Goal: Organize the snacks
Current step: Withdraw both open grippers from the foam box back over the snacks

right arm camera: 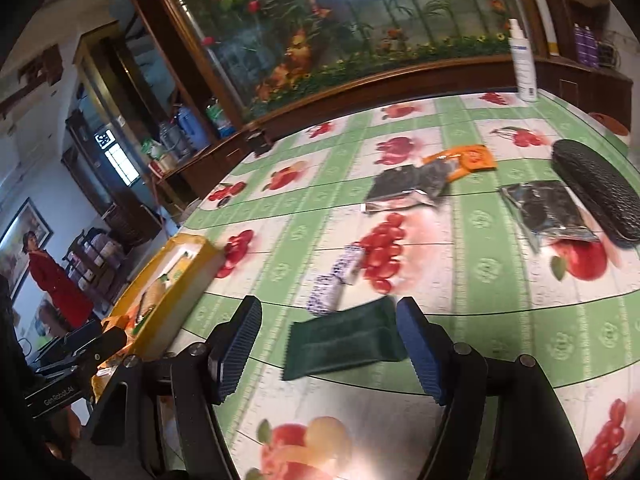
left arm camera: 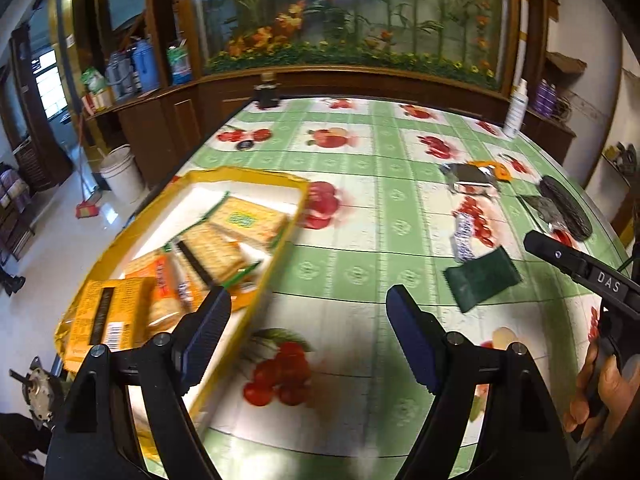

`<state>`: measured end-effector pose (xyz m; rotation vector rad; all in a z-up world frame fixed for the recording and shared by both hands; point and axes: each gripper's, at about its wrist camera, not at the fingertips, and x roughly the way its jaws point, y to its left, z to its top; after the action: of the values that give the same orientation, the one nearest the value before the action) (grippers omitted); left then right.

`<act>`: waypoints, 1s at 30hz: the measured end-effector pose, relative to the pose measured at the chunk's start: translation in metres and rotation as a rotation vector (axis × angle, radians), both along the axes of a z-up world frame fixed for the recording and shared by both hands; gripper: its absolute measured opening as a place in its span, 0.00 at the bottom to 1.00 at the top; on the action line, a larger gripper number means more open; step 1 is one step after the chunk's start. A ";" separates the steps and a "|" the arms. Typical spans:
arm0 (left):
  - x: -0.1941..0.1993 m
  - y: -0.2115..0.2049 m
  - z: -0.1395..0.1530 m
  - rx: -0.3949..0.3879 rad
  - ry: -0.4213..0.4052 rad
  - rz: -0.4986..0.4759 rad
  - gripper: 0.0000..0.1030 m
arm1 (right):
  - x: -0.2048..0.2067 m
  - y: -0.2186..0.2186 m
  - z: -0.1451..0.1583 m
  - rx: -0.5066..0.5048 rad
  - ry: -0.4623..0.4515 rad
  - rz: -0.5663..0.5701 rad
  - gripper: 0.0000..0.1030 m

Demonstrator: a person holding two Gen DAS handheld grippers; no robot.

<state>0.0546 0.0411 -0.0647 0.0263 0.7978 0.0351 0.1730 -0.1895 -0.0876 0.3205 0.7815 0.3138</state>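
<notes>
Near table edge: yellow tray; R gripper (jaws apart) over green packet.

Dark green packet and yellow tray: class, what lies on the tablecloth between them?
Bare tablecloth separates the dark green packet from the yellow tray, clearest in the left wrist view.

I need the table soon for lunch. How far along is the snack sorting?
Done: several cracker packs lie in the yellow tray. In hand: nothing; the left gripper and right gripper are both open and empty, the right one lined up over the dark green packet. Left: that packet, the blue-and-white packet, two silver packets and an orange packet lie loose on the table.
</notes>
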 end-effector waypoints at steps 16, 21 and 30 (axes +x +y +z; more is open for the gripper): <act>0.040 -0.095 -0.027 -0.009 0.129 -0.364 0.78 | -0.007 -0.084 -0.003 -0.038 0.004 -0.156 0.71; 0.050 -0.116 -0.031 -0.018 0.135 -0.467 0.78 | 0.005 -0.103 -0.004 -0.060 0.013 -0.187 0.71; 0.063 -0.155 -0.030 0.013 0.128 -0.726 0.77 | 0.048 -0.114 -0.011 -0.099 0.054 -0.194 0.71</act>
<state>0.1178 -0.1134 -0.0946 0.3310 0.8775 -0.6533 0.2214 -0.3030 -0.0989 0.3101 0.8093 0.0837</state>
